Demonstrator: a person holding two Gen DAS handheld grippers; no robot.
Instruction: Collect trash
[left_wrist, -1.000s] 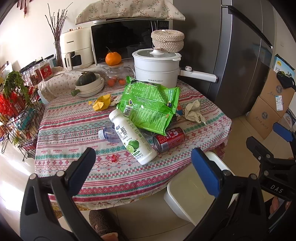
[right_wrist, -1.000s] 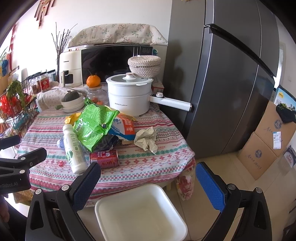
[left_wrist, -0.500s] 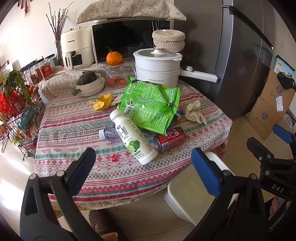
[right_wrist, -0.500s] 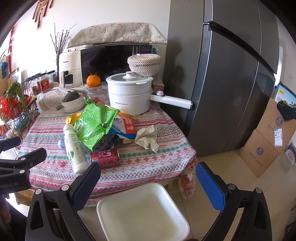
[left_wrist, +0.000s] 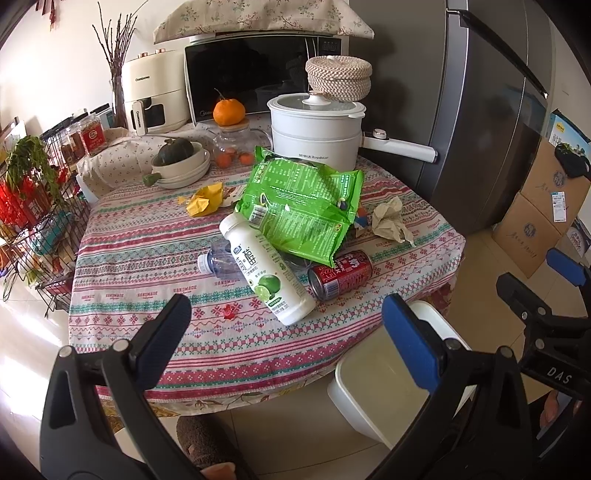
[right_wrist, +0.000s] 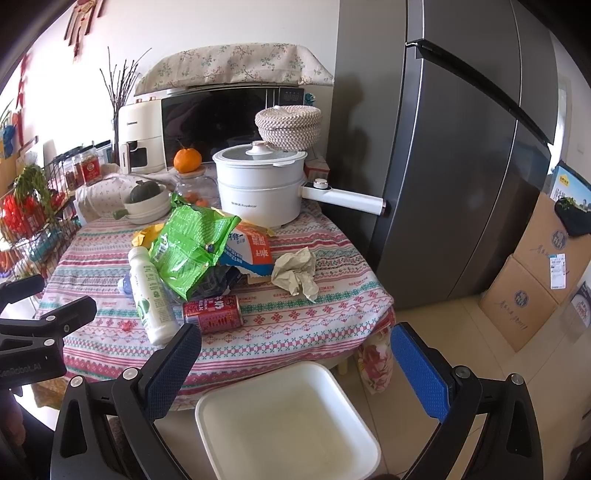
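Observation:
Trash lies on the patterned tablecloth (left_wrist: 147, 251): a white lime-drink bottle (left_wrist: 266, 269), a red can (left_wrist: 340, 275), a green snack bag (left_wrist: 303, 206), a crumpled paper (left_wrist: 389, 221), a yellow wrapper (left_wrist: 205, 199) and a clear plastic bottle (left_wrist: 218, 260). A milk carton (right_wrist: 249, 249) shows under the bag in the right wrist view. A white bin (right_wrist: 284, 421) stands on the floor before the table. My left gripper (left_wrist: 286, 332) is open and empty, short of the table's front edge. My right gripper (right_wrist: 295, 363) is open and empty above the bin.
A white electric pot (left_wrist: 317, 129) with a long handle, a bowl with a squash (left_wrist: 181, 162), a glass jar, microwave and air fryer stand at the back. A wire rack (left_wrist: 33, 221) is left, a fridge (right_wrist: 461, 147) and cardboard boxes (right_wrist: 535, 273) right.
Both views shift very slightly; the right gripper has crept a little toward the table. Nothing on the table has moved.

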